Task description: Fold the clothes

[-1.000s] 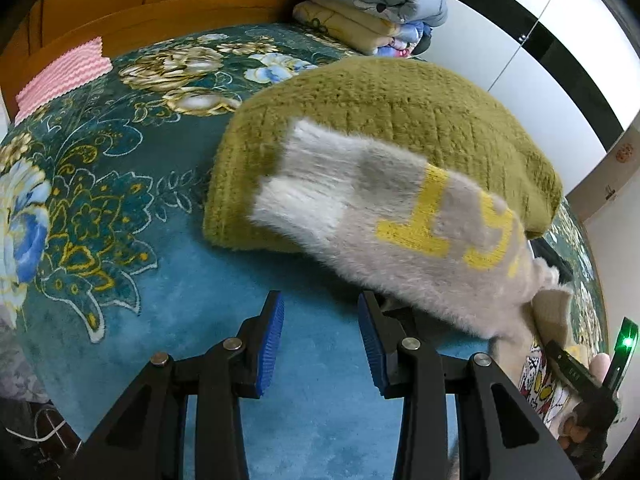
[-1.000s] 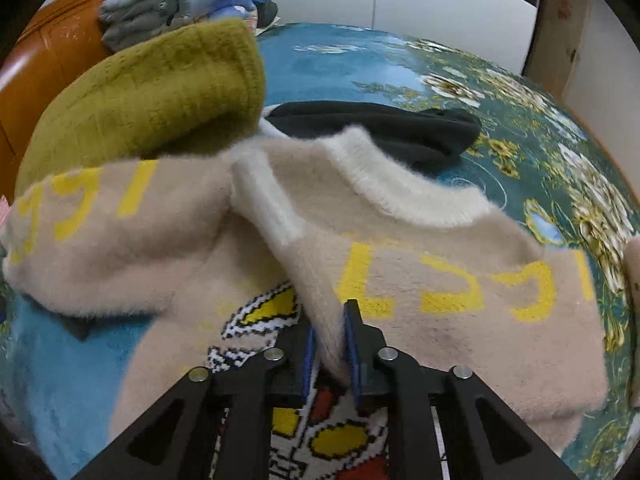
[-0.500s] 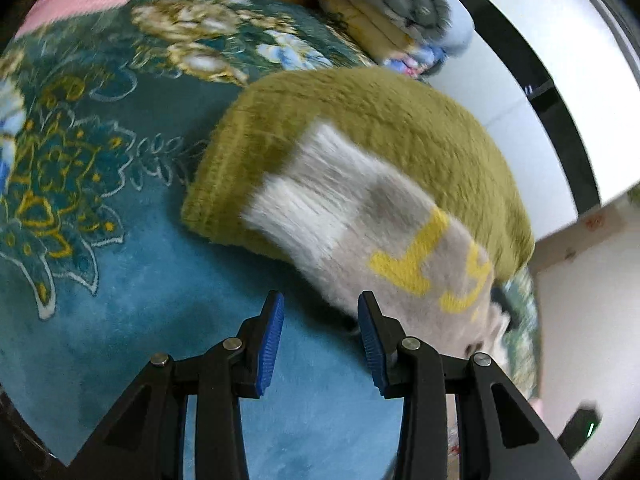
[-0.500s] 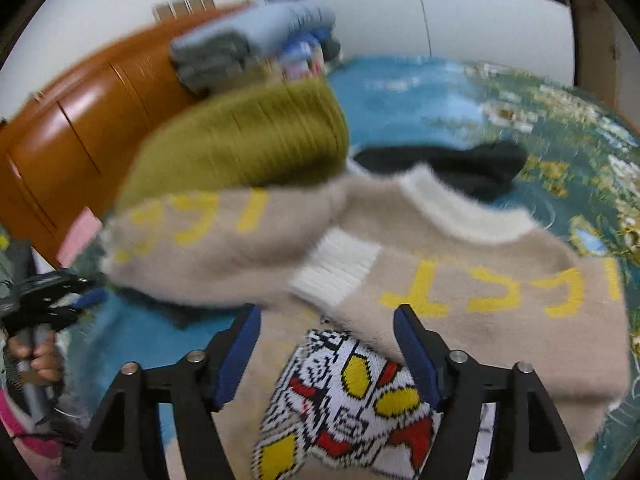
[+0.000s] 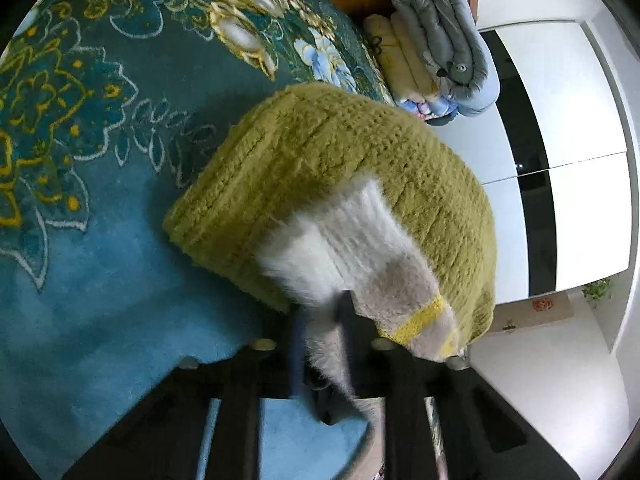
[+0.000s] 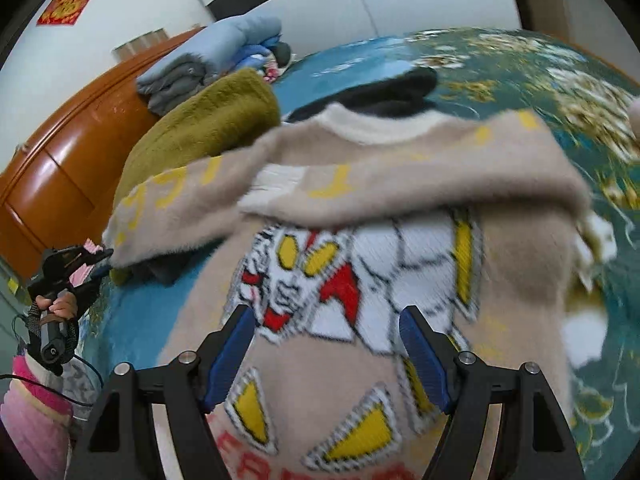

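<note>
Since a second earlier the left gripper had just closed on the beige sweater's sleeve cuff at 12 o'clock over the olive knit; right gripper stood wide, empty, above the sweater on the bed.

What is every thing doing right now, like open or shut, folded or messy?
Left claw: just closed, shut on the beige sweater's sleeve.
Right claw: open, empty, above the sweater.
Beige sweater: spread out, one sleeve folded across the chest.
Green sweater: folded, under the sleeve.
Quilts: folded, stacked.
Black garment: lying behind the collar.
</note>
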Action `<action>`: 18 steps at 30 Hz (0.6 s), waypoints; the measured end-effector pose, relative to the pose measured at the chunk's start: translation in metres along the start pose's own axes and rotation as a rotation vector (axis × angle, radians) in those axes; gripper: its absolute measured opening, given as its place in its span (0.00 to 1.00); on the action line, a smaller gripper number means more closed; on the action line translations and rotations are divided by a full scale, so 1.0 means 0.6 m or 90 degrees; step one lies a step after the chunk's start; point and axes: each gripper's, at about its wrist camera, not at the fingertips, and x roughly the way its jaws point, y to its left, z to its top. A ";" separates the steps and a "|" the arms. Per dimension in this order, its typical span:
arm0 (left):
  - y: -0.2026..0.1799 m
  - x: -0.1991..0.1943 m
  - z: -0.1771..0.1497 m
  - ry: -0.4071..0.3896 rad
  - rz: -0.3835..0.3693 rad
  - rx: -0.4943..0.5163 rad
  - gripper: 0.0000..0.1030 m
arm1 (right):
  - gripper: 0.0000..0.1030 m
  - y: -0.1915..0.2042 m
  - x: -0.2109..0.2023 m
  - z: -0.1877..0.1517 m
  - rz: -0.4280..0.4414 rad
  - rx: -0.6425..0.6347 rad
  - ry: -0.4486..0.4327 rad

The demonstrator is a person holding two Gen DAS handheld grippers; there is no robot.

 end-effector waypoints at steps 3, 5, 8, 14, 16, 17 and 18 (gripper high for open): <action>-0.031 -0.025 -0.013 -0.021 0.013 0.049 0.08 | 0.76 -0.030 -0.018 -0.014 -0.003 0.030 -0.007; -0.076 -0.053 -0.029 -0.041 0.020 0.122 0.08 | 0.76 -0.054 -0.034 -0.022 -0.008 0.061 -0.018; -0.153 -0.093 -0.062 -0.064 0.011 0.233 0.08 | 0.76 -0.088 -0.054 -0.031 -0.010 0.109 -0.038; -0.306 -0.111 -0.155 -0.070 -0.039 0.405 0.08 | 0.76 -0.112 -0.089 -0.039 -0.010 0.144 -0.071; -0.343 -0.106 -0.186 -0.060 -0.049 0.436 0.07 | 0.76 -0.115 -0.100 -0.041 -0.012 0.143 -0.081; -0.357 -0.099 -0.201 -0.052 -0.054 0.442 0.07 | 0.76 -0.119 -0.107 -0.043 -0.014 0.145 -0.086; -0.371 -0.092 -0.213 -0.047 -0.057 0.450 0.07 | 0.76 -0.122 -0.114 -0.044 -0.015 0.146 -0.092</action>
